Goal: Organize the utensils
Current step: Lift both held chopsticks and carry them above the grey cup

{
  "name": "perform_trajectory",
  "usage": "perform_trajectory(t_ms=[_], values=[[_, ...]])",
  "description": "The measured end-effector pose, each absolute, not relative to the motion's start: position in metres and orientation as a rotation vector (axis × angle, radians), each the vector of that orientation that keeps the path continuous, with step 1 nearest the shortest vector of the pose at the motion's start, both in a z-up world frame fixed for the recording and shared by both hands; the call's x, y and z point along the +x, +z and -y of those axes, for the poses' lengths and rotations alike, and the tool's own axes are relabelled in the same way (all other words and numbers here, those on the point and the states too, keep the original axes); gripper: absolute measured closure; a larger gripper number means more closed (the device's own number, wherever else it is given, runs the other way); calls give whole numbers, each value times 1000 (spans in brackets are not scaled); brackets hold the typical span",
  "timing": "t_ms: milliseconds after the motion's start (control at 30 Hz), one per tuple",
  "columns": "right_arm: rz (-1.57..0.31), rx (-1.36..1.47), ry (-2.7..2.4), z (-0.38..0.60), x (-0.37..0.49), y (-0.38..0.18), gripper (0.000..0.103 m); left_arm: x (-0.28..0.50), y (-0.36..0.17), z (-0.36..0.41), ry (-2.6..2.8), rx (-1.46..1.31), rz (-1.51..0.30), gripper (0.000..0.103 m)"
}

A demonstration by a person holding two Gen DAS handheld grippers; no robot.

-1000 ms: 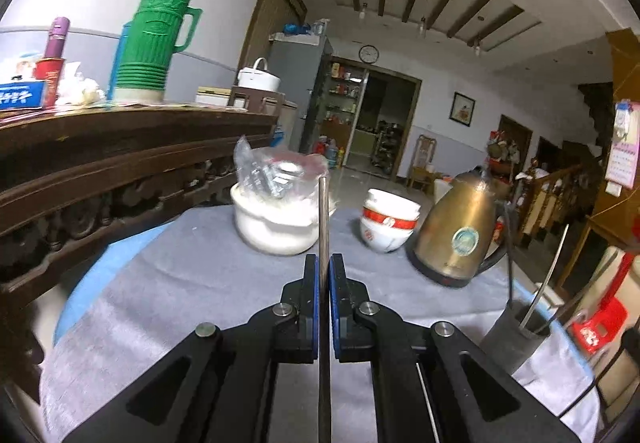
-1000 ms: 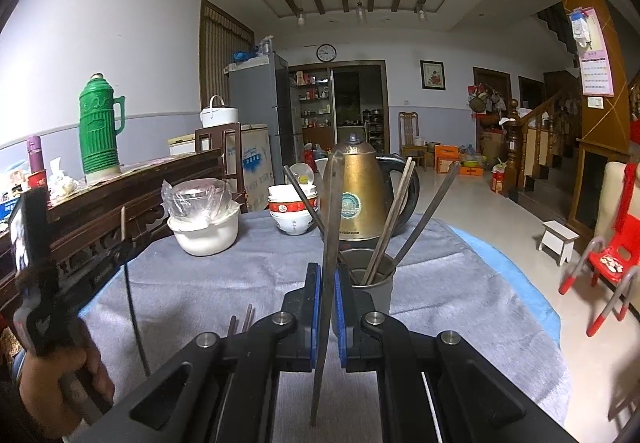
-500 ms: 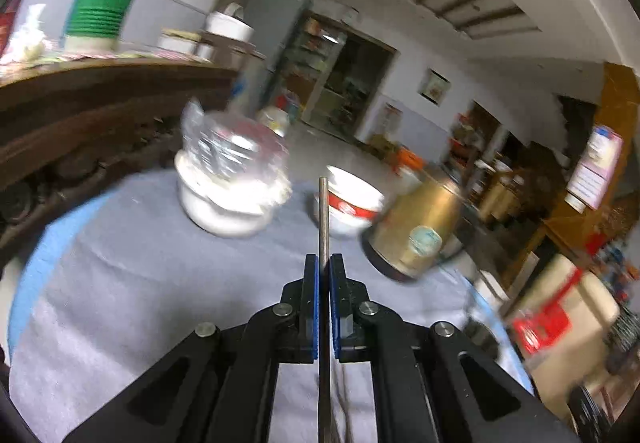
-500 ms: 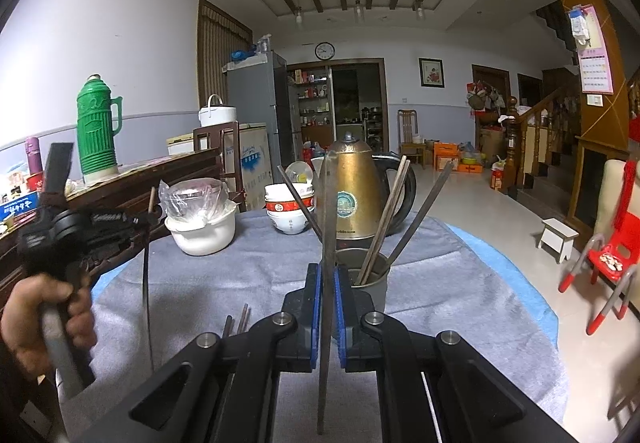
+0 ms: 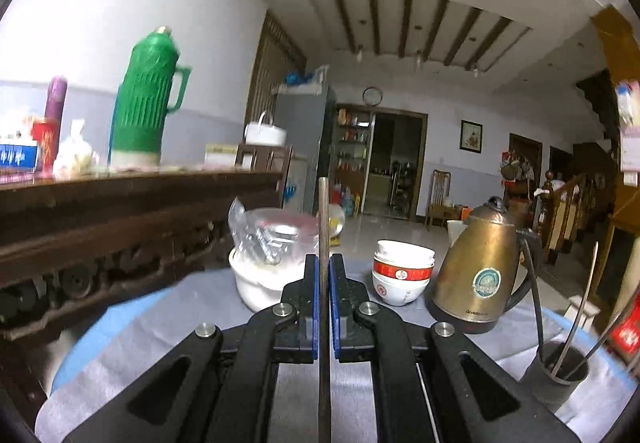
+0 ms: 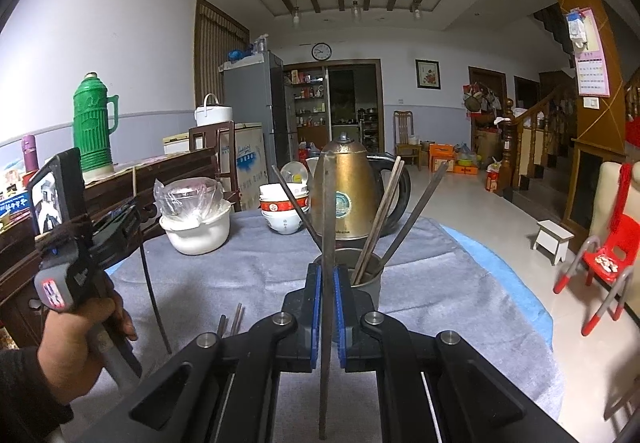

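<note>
Over the grey-clothed table (image 6: 440, 283), my right gripper (image 6: 327, 279) is clamped on an upright chopstick (image 6: 329, 203) just before the metal cup (image 6: 370, 275) holding others; my left gripper (image 5: 324, 275) pinches another chopstick (image 5: 324, 211); two more lie flat (image 6: 230, 319).

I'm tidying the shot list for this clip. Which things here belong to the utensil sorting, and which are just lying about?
Part of the job:
- left tool, shut on a chopstick
- right tool, shut on a chopstick
- metal cup holding chopsticks
- loose chopsticks on the cloth

Just lying about:
- brass kettle
- stacked bowls
- white pot with plastic bag
- green thermos
</note>
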State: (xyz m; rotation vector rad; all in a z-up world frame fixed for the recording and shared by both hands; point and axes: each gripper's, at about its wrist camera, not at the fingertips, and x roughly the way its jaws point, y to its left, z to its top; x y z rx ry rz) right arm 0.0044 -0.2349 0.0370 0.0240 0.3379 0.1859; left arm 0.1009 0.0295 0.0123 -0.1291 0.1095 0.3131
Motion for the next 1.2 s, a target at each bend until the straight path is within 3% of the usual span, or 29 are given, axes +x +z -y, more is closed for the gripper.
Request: perform_trajectory(t_ms=[500,1200], values=[[-338,17,186,234,6,37,96,72,6,-28,272,-76,-75,98],[-351,94,181,252,-12,43,97,-21,21,-42,103,-241,-235,98]])
